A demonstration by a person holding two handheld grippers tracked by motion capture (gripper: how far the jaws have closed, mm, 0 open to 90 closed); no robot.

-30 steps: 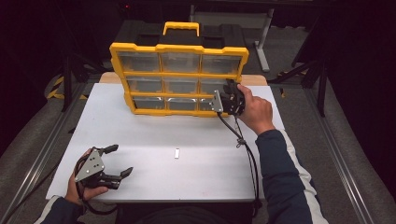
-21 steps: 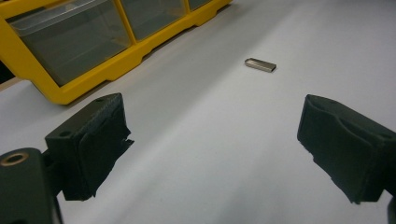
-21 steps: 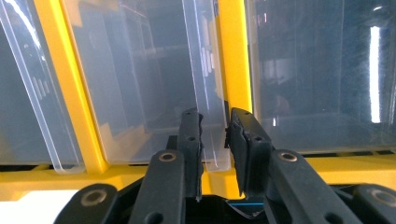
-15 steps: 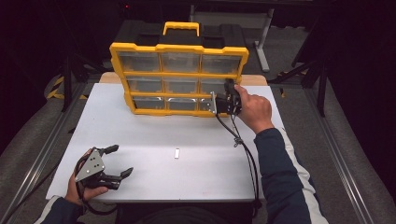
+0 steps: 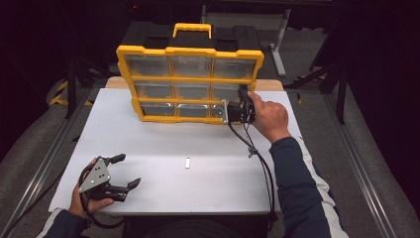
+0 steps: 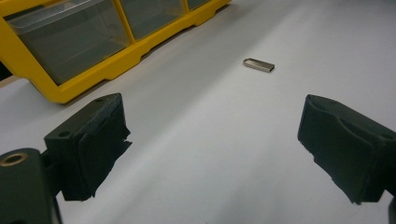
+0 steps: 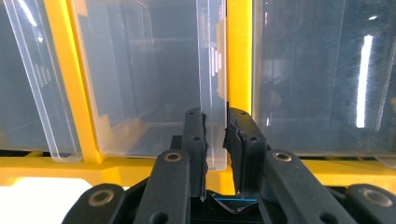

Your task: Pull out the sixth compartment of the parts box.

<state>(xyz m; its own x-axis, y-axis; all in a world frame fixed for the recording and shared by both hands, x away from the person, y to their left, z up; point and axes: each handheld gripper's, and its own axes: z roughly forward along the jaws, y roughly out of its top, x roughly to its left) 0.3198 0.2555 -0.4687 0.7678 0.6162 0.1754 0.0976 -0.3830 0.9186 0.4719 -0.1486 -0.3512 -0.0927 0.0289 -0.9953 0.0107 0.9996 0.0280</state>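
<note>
- The right tool [image 7: 215,135] has just been closing its jaws, and they now stand narrow on the clear front tab of a small drawer [image 7: 154,79]; the thin plastic lip runs up between the two black pads [image 7: 194,140]. Whether both pads press on it fully is hard to judge, since a slim gap seems to remain on one side.
- The drawer sits directly ahead of that tool, in the lower right part of the yellow organiser [image 5: 190,82], which stands upright at the far edge of the tabletop [image 5: 163,144].
- The drawer is probably light, stiff and brittle: thin transparent plastic that could crack if squeezed hard or pulled askew. Its smooth face looks slippery, so the protruding lip is the sensible place to hold it, and a straight pull back towards the hand should slide it out.
- The organiser itself may tip or shift towards the tool, because nothing braces it.
- The left tool [image 5: 110,176] rests well apart, near the tabletop's near left corner, with its jaws wide and nothing between them.
- Ahead of the left tool lies a small metal piece [image 6: 259,65], perhaps a flash drive; its detail is too small to confirm.
- The drawers' contents are hard to make out through the reflections, and the right hand [image 5: 267,116] hides part of the organiser's lower right corner.
</note>
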